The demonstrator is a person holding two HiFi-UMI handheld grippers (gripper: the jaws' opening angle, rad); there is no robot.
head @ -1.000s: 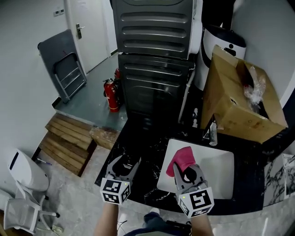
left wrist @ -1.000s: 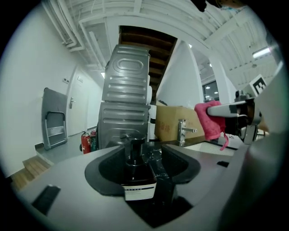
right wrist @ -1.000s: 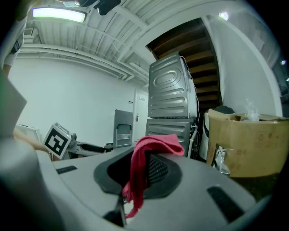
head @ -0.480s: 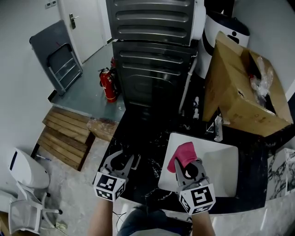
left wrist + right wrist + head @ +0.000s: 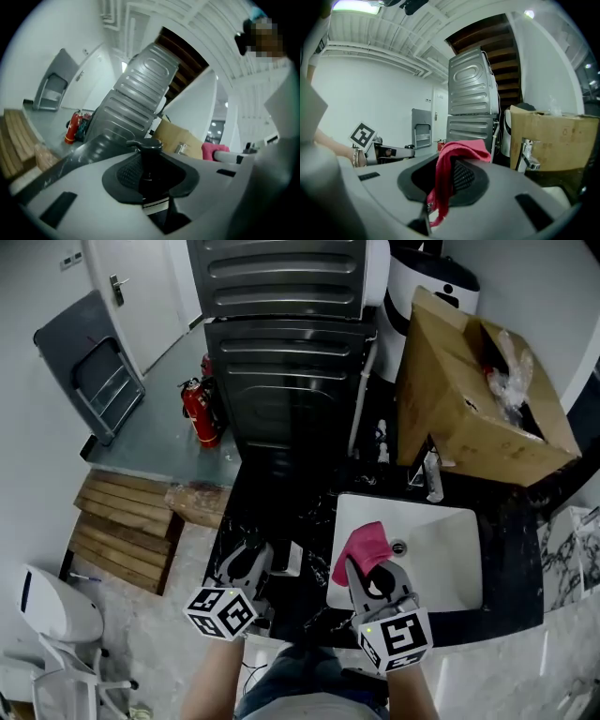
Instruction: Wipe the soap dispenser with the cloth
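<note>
The left gripper, whose jaws have just been closing, is clamped on the black soap dispenser left of the sink, and the right gripper pinches the pink cloth over the sink's left rim. To wipe well, I judge the bottle should stay steady while a broad fold sweeps its body. Only the left gripper view shows the pump head between the pads; only the head view shows both tools side by side

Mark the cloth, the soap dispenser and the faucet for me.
cloth (image 5: 366,542): head view, middle of the pink fold.
soap dispenser (image 5: 149,145): left gripper view, black pump head.
faucet (image 5: 526,154): right gripper view, chrome body.
</note>
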